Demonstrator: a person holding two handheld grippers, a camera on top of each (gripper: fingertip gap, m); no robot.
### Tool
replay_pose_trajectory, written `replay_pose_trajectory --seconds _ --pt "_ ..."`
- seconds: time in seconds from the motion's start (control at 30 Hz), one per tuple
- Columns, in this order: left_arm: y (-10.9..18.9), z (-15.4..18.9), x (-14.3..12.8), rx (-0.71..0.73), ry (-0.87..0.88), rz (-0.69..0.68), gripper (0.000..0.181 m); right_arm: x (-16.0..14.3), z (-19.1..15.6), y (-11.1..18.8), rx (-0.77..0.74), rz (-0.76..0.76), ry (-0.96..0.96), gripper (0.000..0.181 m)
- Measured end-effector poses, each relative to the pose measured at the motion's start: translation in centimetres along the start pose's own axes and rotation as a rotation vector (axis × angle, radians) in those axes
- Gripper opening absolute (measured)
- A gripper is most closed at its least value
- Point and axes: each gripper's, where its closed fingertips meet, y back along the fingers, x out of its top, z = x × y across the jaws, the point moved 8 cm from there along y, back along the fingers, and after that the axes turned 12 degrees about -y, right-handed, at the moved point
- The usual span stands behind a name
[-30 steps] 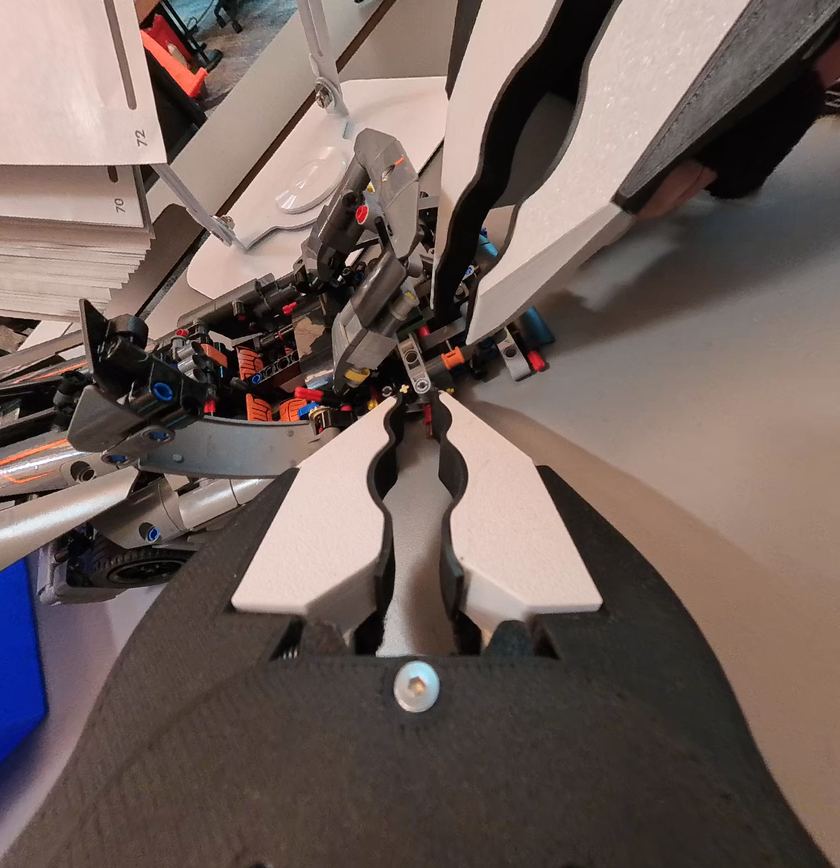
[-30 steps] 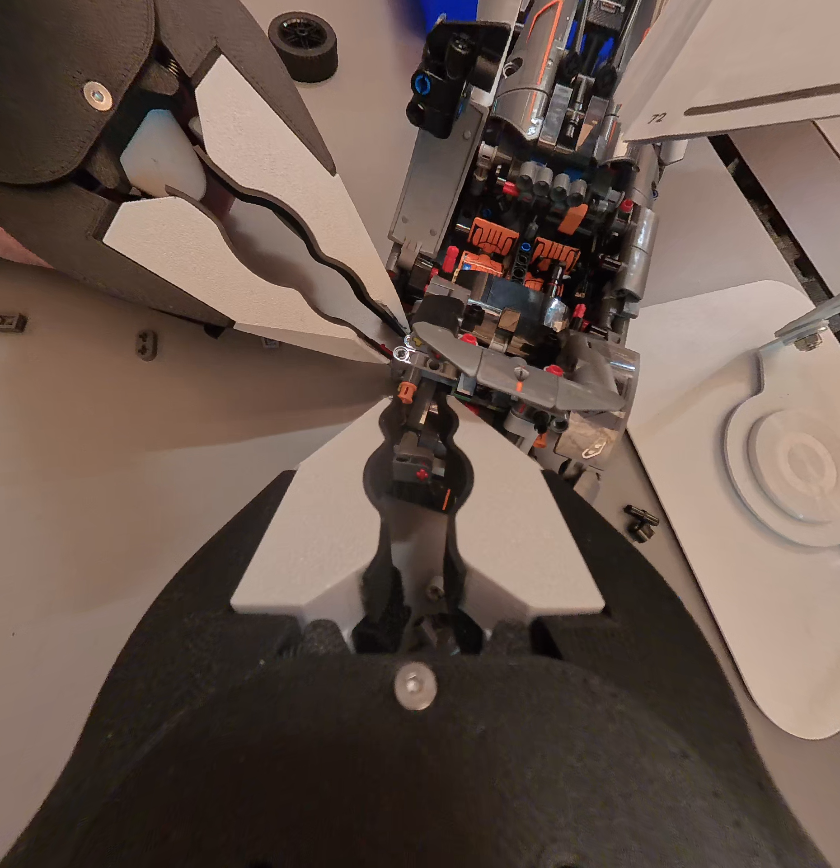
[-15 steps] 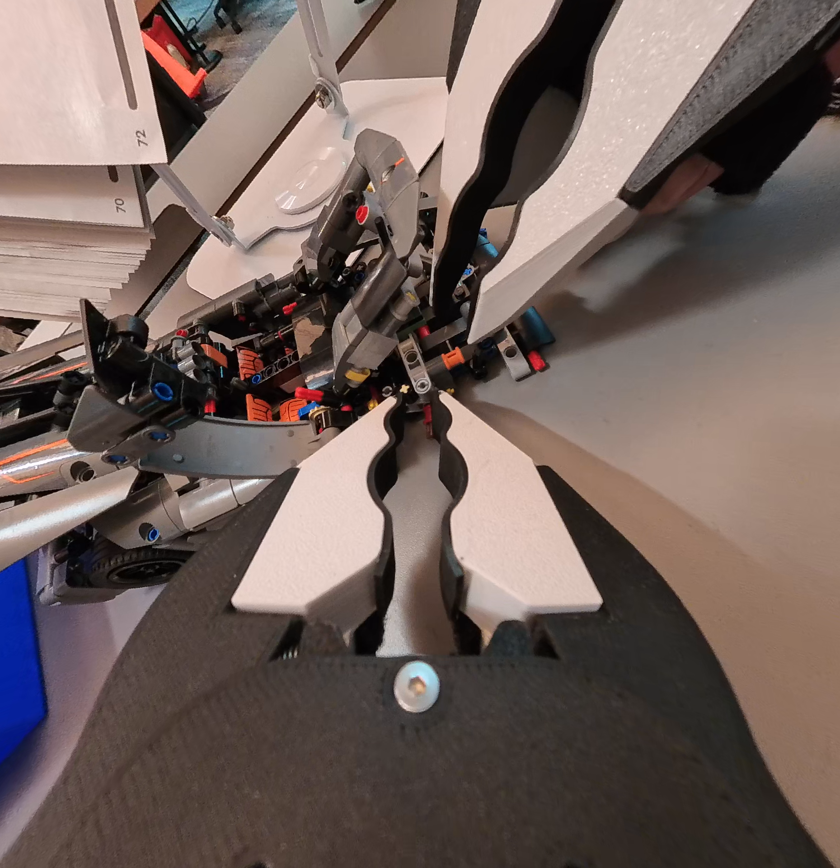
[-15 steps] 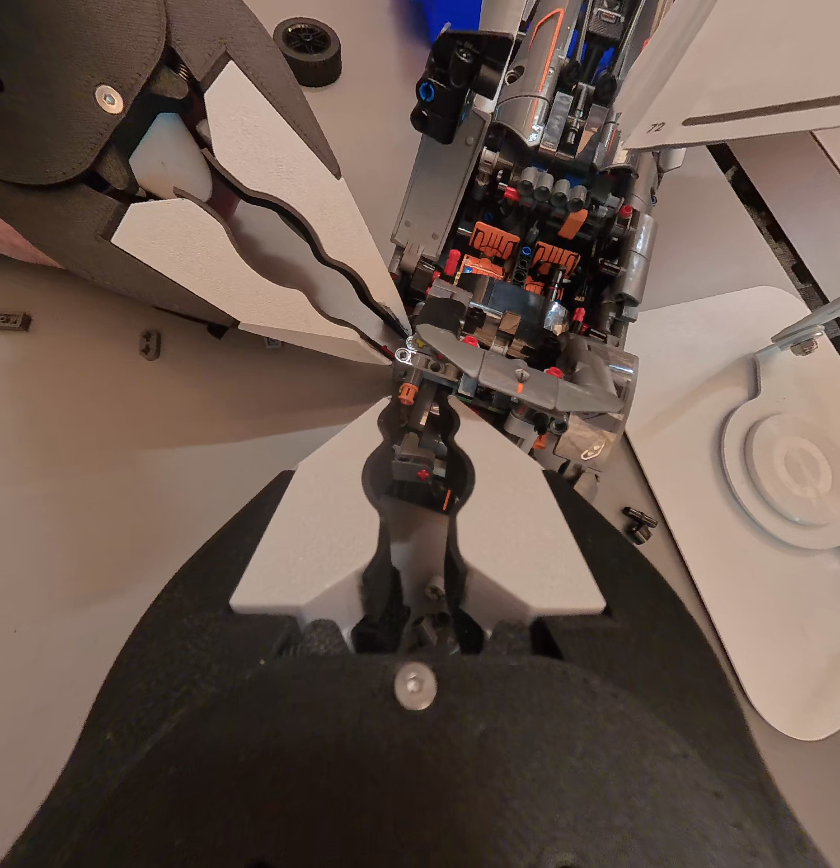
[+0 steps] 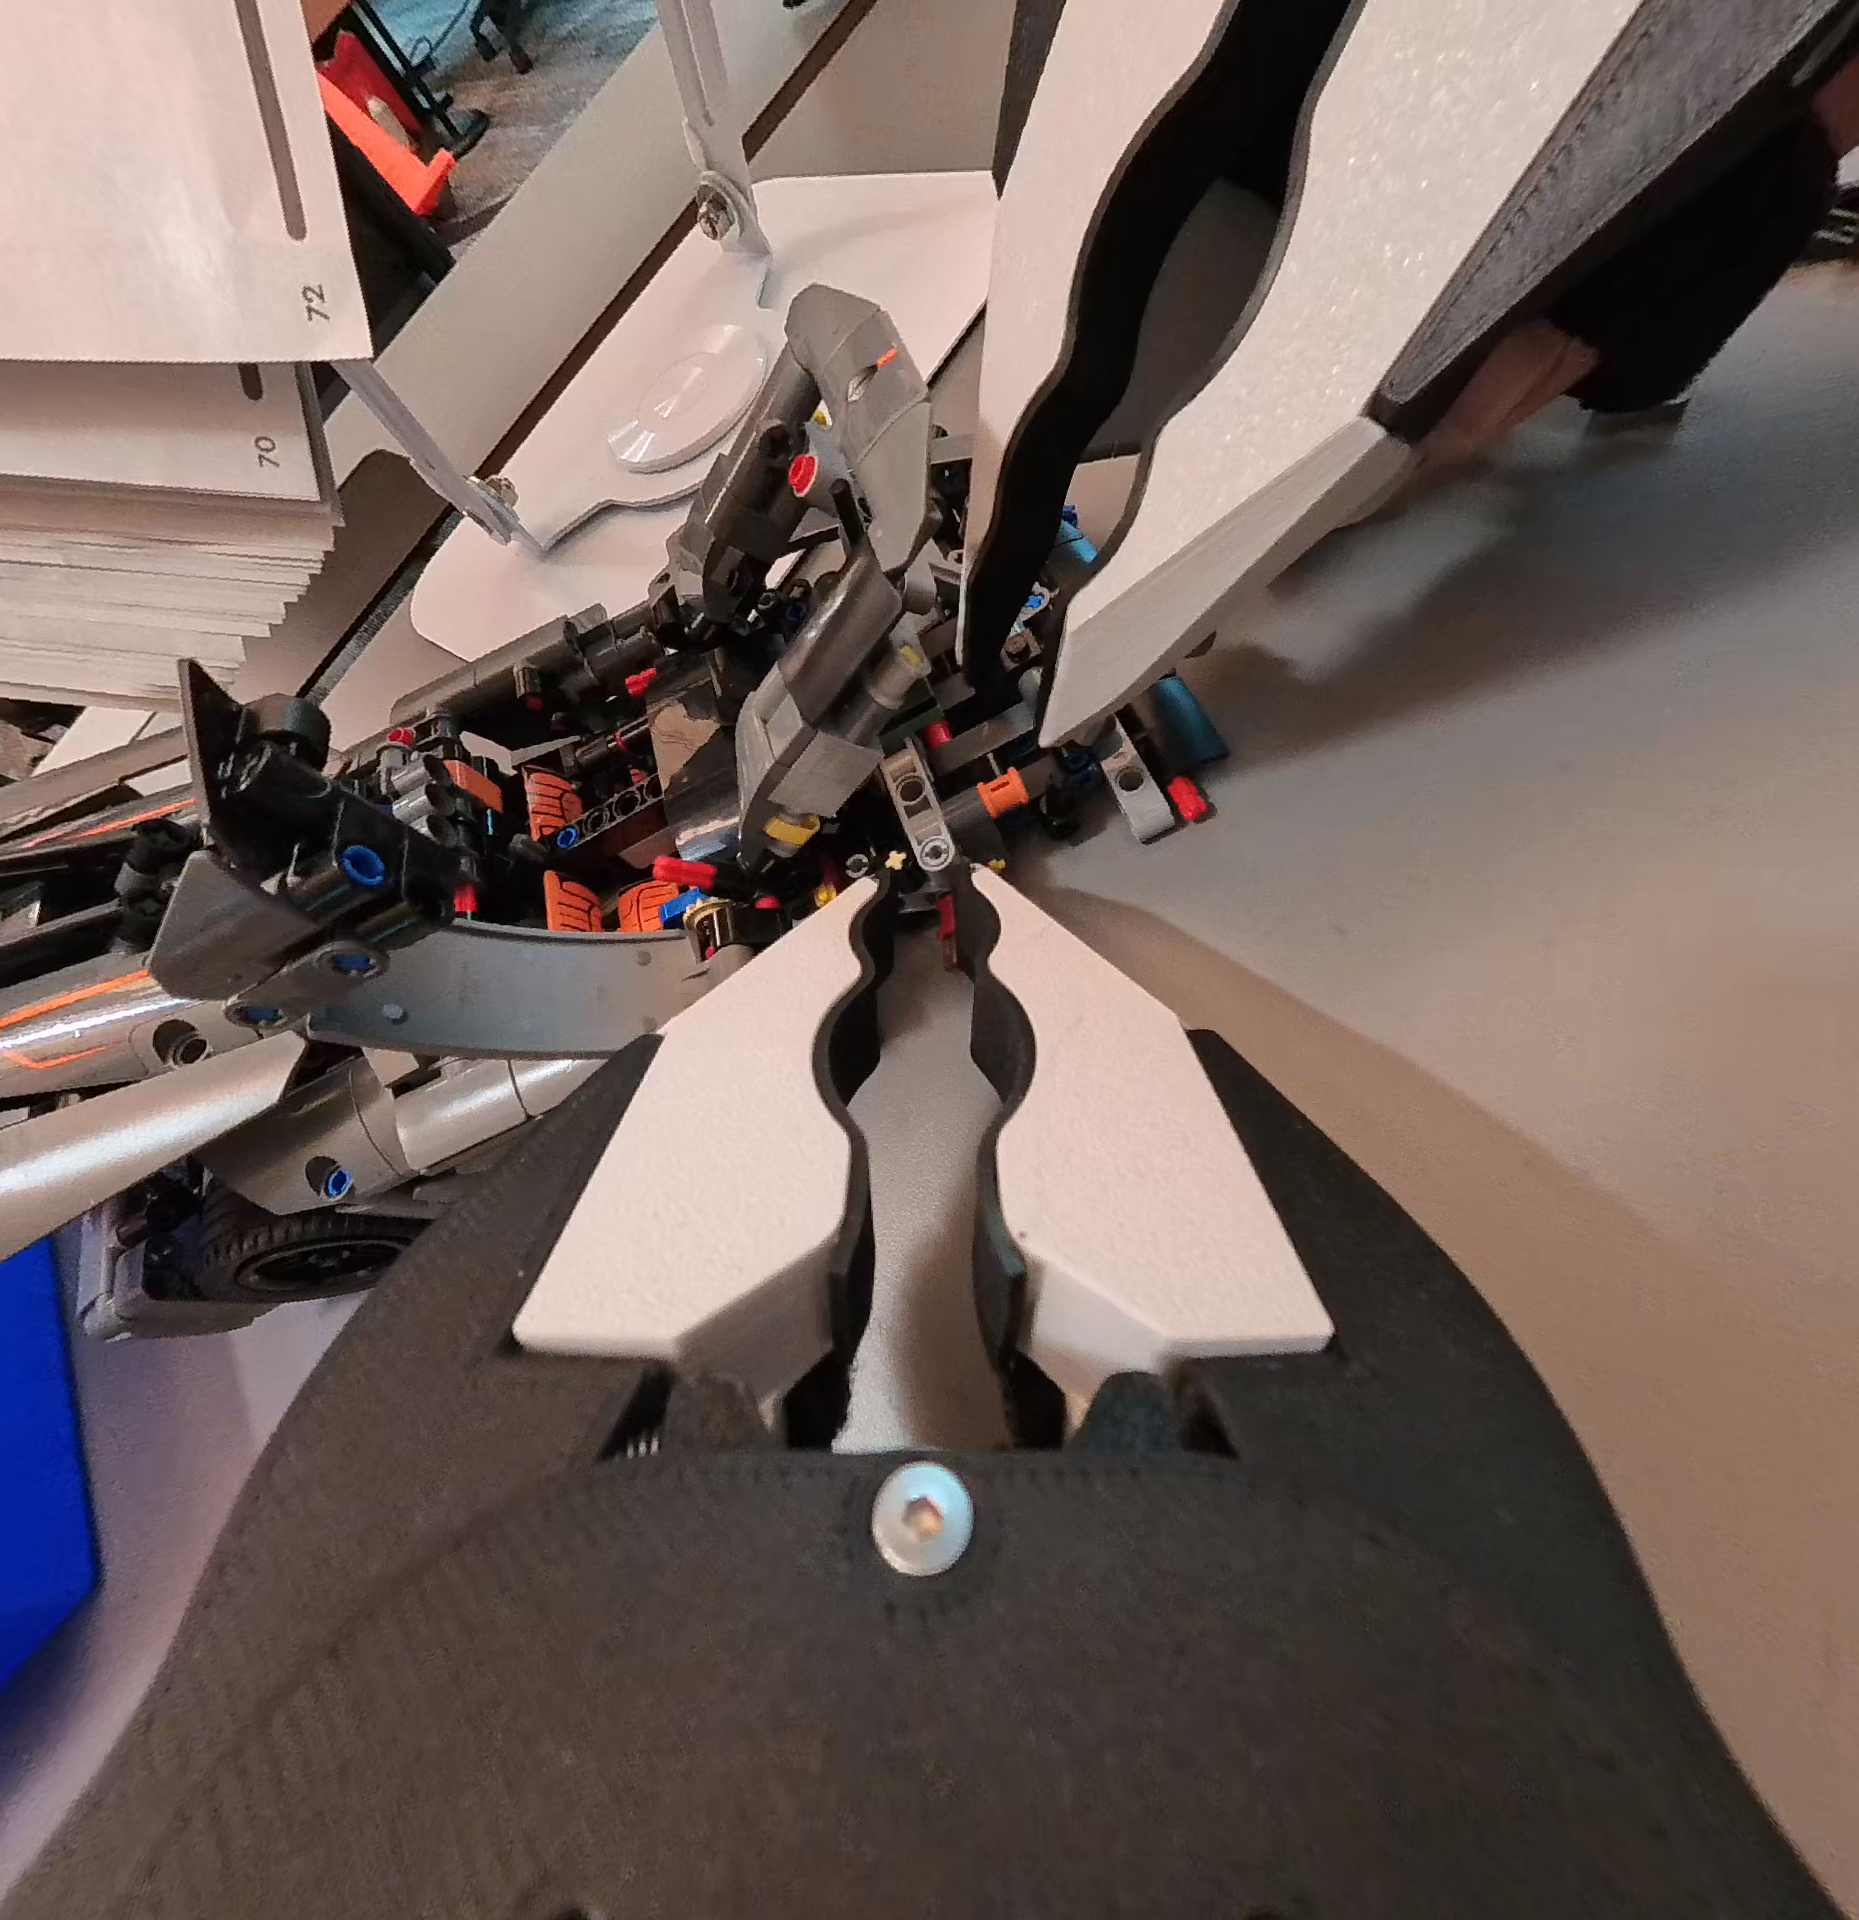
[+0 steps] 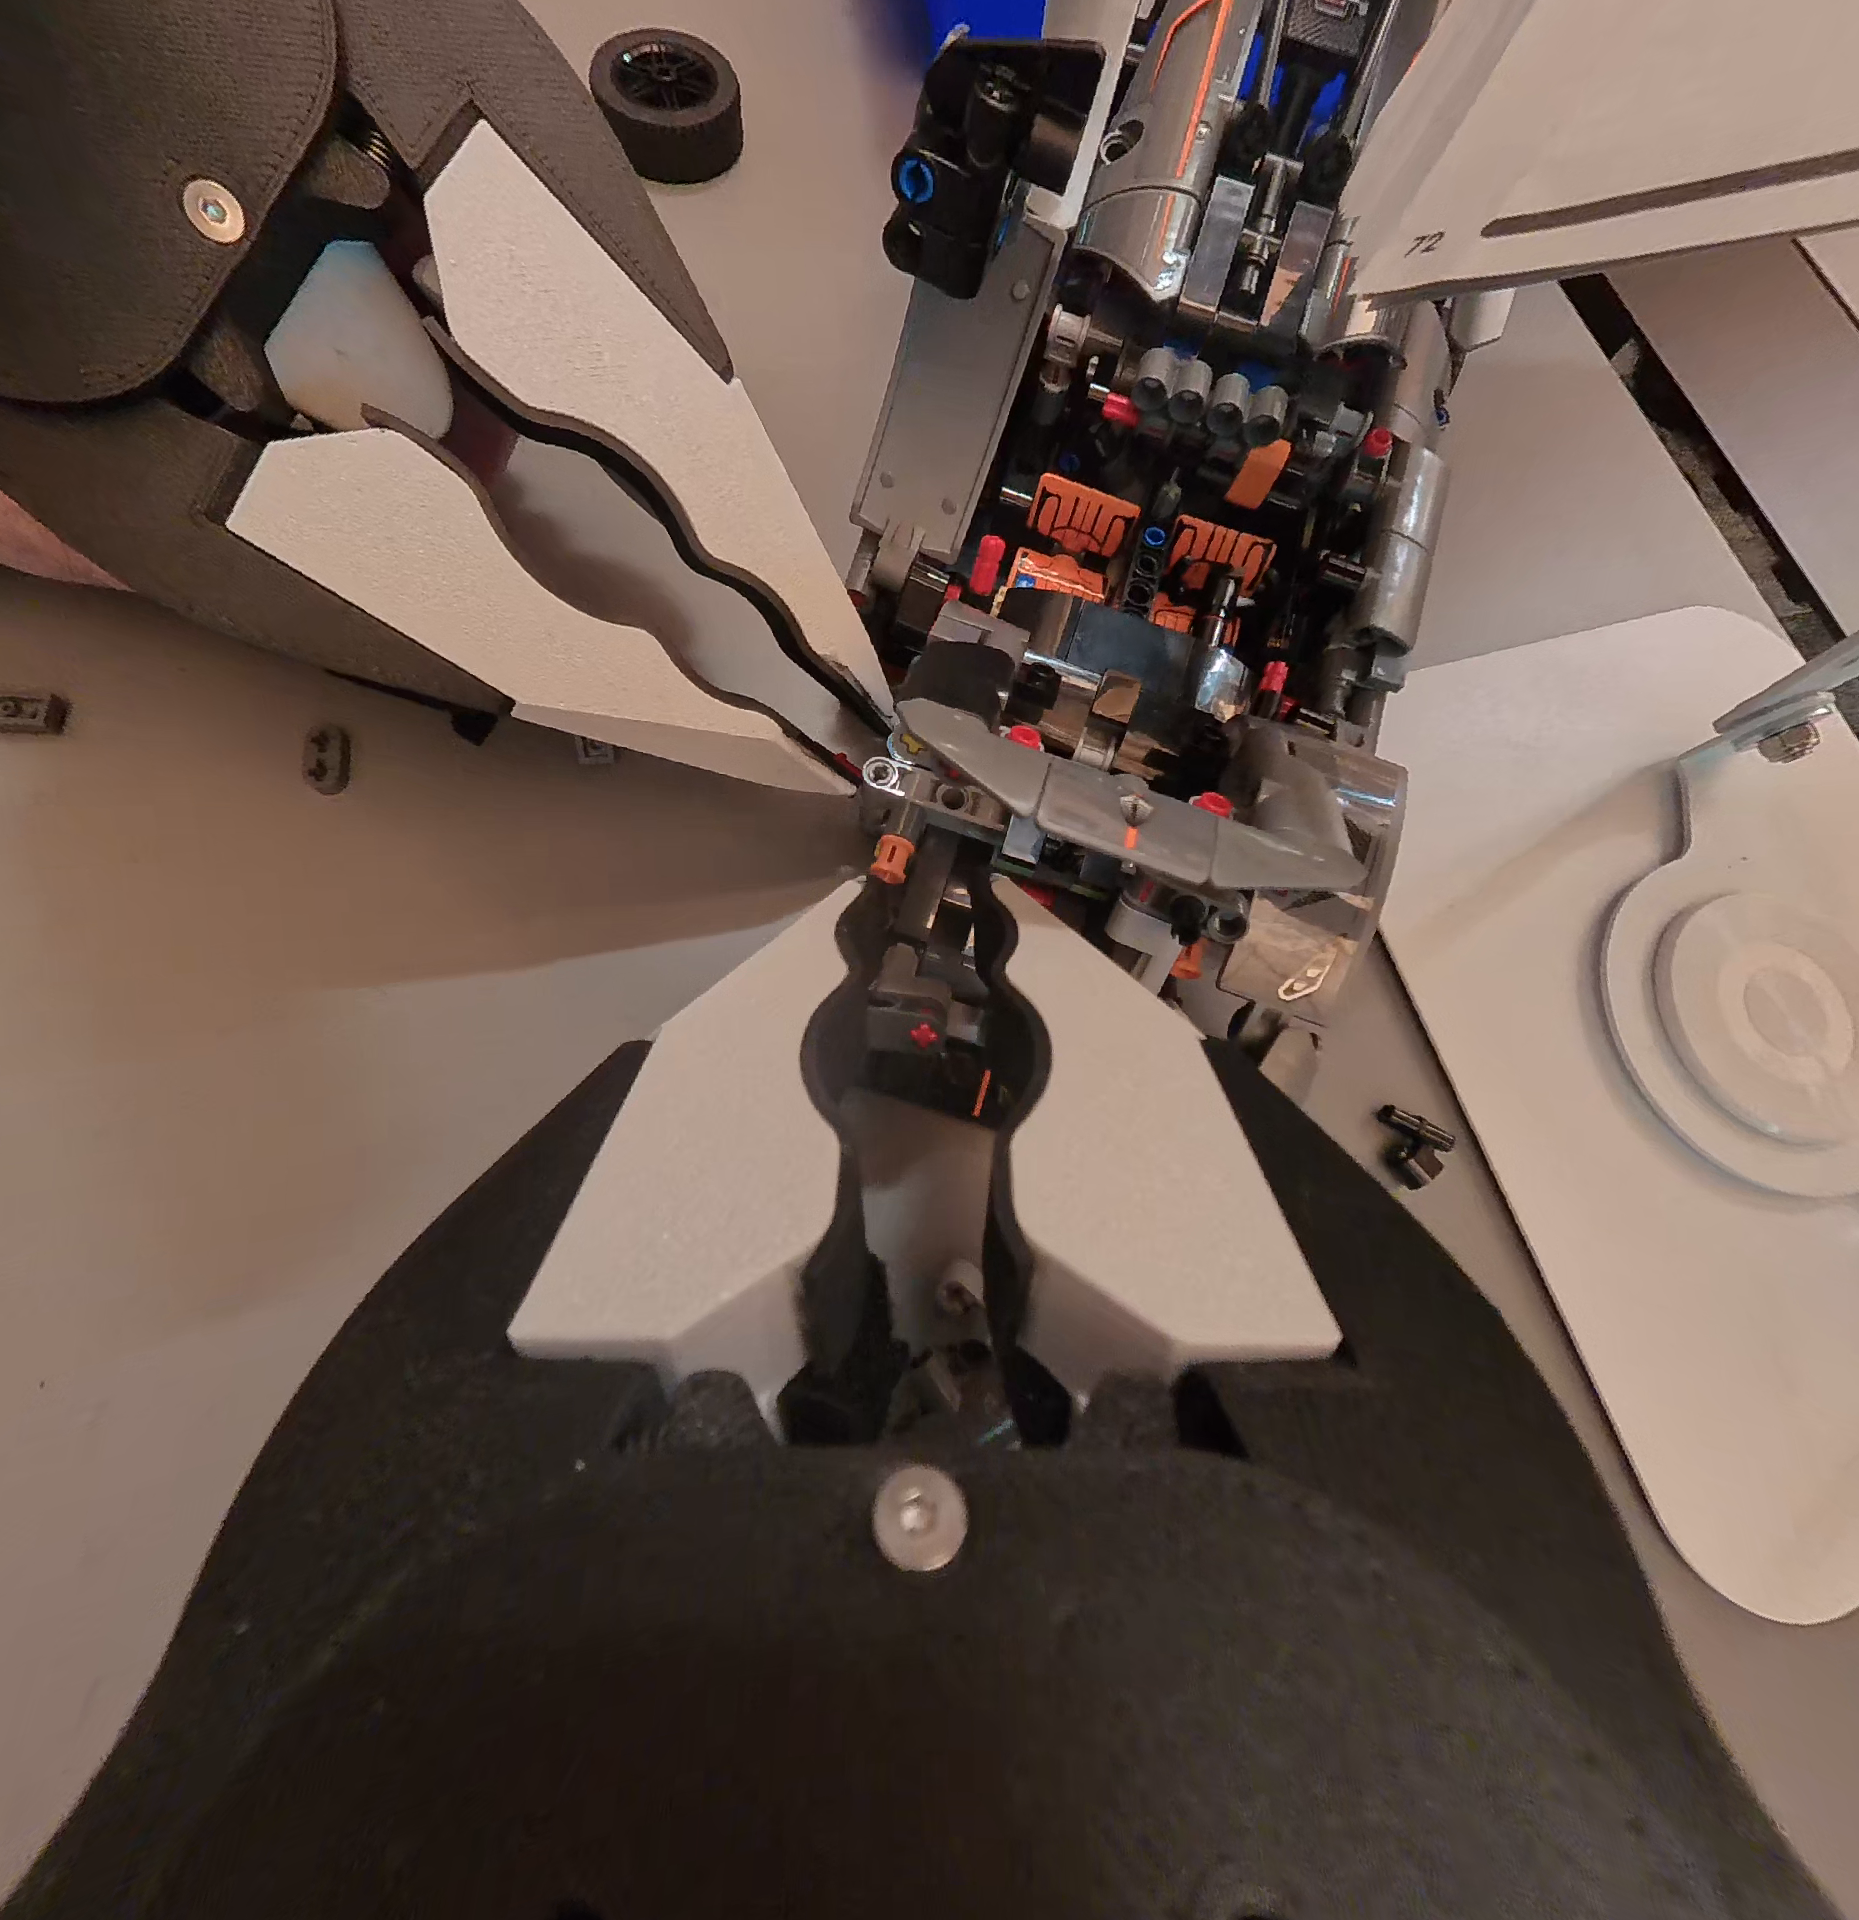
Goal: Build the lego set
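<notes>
My left claw [image 5: 927,883] is nearly pressed together, its tips pinching a thin dark-red pin [image 5: 947,925] at the front corner of the lego car [image 5: 613,790]. My right claw [image 6: 930,904] is closed on a dark grey lego sub-assembly [image 6: 930,1023] projecting from the front of the same model; the part sits between the fingers [image 6: 1122,1122], in the scalloped recess.

The lego car rests on the grey tabletop [image 5: 1527,935], part-built, with orange seats [image 6: 1086,514] exposed and a grey front wing piece [image 6: 1122,805] across its nose. Both claws meet at the same front corner, tips just beside each other.

A loose black wheel [image 6: 667,99] lies on the tabletop beyond the left claw. A small black connector [image 6: 1415,1143] lies near the white stand base [image 6: 1631,1247]. An open instruction booklet [image 5: 125,312] overhangs the rear of the model.
</notes>
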Motion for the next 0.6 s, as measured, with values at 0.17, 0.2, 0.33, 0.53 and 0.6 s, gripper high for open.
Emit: replay_pose_trajectory --seconds 0.17,0.2,0.33,0.53,0.6 --pt "0.0 0.1 0.0 -0.005 -0.004 0.007 0.009 0.1 -0.2 -0.2 0.014 0.017 -0.017 0.017" --pt "0.1 0.1 0.0 -0.004 -0.006 0.009 0.009 0.2 -0.2 -0.4 0.017 0.018 -0.021 0.017" --pt "0.0 0.1 0.1 -0.002 -0.009 0.010 0.009 0.0 -0.4 -1.1 0.009 -0.007 -0.028 0.019" --pt "0.0 0.1 0.2 0.004 -0.009 0.007 0.010 -0.1 -0.6 -1.8 0.001 -0.021 -0.024 0.007" --pt "-0.1 0.2 0.2 0.006 -0.013 0.004 0.011 -0.1 -0.7 -1.9 -0.005 -0.022 -0.024 0.007"
